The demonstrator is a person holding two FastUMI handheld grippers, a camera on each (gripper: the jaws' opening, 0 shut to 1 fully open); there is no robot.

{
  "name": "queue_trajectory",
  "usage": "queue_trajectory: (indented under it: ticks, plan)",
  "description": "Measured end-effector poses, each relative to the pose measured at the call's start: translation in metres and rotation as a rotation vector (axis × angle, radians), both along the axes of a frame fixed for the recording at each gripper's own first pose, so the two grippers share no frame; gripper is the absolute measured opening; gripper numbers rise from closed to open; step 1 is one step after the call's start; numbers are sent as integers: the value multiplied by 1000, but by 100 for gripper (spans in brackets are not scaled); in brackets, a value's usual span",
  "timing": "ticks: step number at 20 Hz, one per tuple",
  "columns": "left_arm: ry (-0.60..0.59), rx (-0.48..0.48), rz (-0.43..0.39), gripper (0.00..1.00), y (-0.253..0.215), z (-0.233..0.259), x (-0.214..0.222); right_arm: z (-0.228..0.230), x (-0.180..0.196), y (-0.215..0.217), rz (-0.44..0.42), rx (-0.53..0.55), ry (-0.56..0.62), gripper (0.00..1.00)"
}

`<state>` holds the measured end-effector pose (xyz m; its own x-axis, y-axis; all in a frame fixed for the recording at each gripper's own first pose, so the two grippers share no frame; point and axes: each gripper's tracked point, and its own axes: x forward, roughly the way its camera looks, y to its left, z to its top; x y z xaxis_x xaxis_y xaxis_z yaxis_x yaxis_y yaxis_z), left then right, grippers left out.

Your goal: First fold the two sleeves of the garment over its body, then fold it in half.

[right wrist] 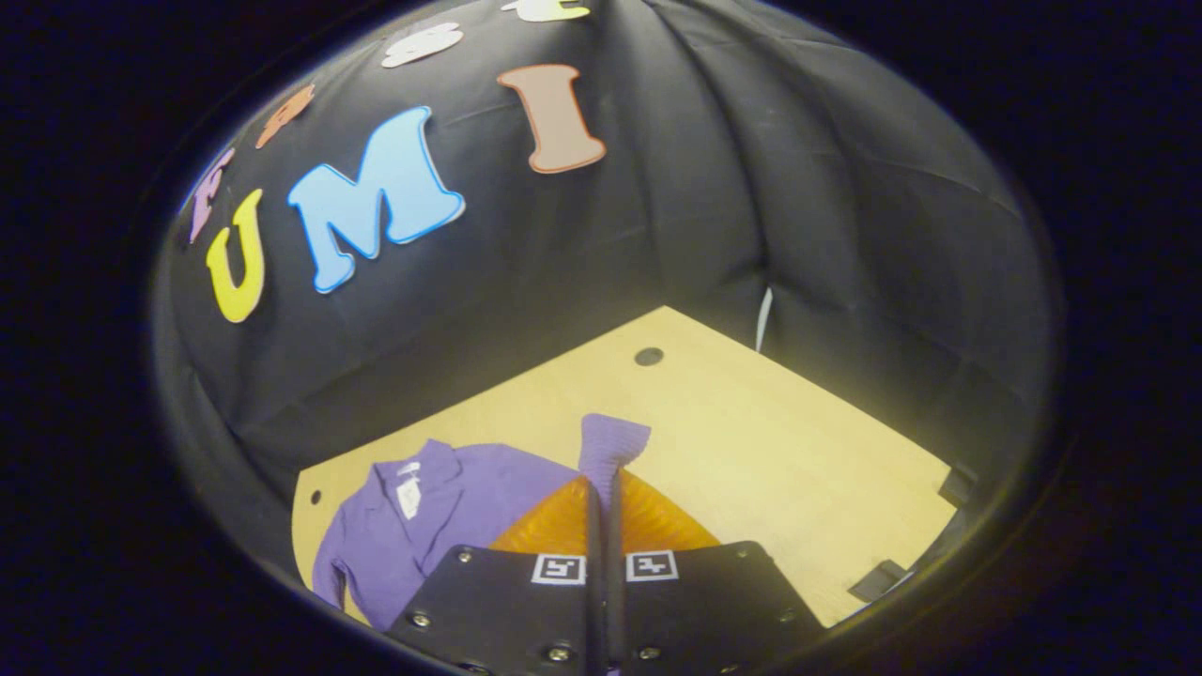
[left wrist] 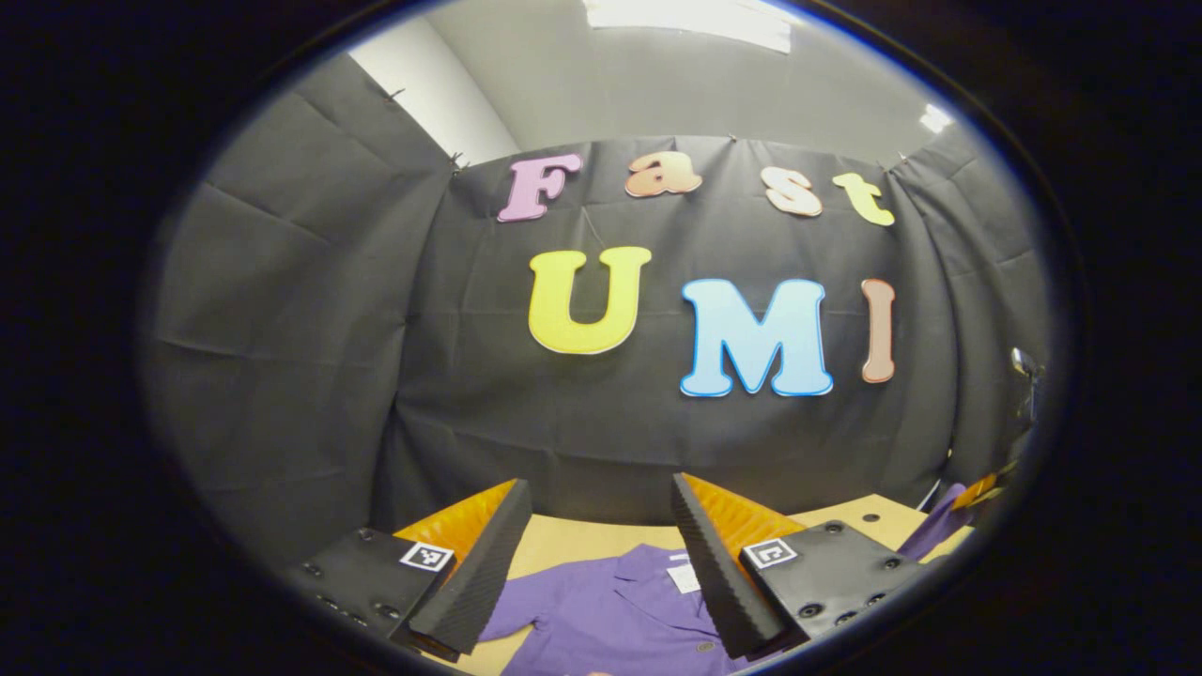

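Shirt [right wrist: 441, 526] lay on the table [right wrist: 770, 441], collar toward the black cloth wall [right wrist: 751, 188], and the folding had barely begun. The right gripper [right wrist: 606, 483] was closed tight on one sleeve [right wrist: 612, 443], the cuff poking out past its fingertips toward 12 o'clock, lifted off the wood. My read: this was the first sleeve fold under way, not landed. The second sleeve and the fold in half looked to be yet to come.

The left gripper [left wrist: 601, 554] hung wide open, holding nothing, poised above the collar area of the shirt [left wrist: 610, 610].

The right gripper view gave the wider picture: the shirt body at 8 o'clock, the other sleeve trailing down its left edge, bare wood out toward 3 o'clock. The left gripper view added the neck label [left wrist: 684, 576] close up, and at 4 o'clock a scrap of purple cloth with the other gripper, too small to judge
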<state>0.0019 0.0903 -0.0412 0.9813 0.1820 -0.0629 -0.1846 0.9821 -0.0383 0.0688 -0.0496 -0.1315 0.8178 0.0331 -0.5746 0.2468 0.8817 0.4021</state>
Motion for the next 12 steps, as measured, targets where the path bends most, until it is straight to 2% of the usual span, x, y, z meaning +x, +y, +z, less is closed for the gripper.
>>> queue_trajectory:
  ticks: [3, 7, 12]
  plan:
    - [-1, -3, 24, 94, 9, 0, -5, 35, 16, 40, 101, 11, -89, 1]
    - [9, -5, 55, 94, 21, -5, -14, 63, 8, 101, 287, -1, -179, 1]
    - [15, -7, 94, 94, 34, -5, -21, 66, -2, 159, 450, -66, -211, 1]
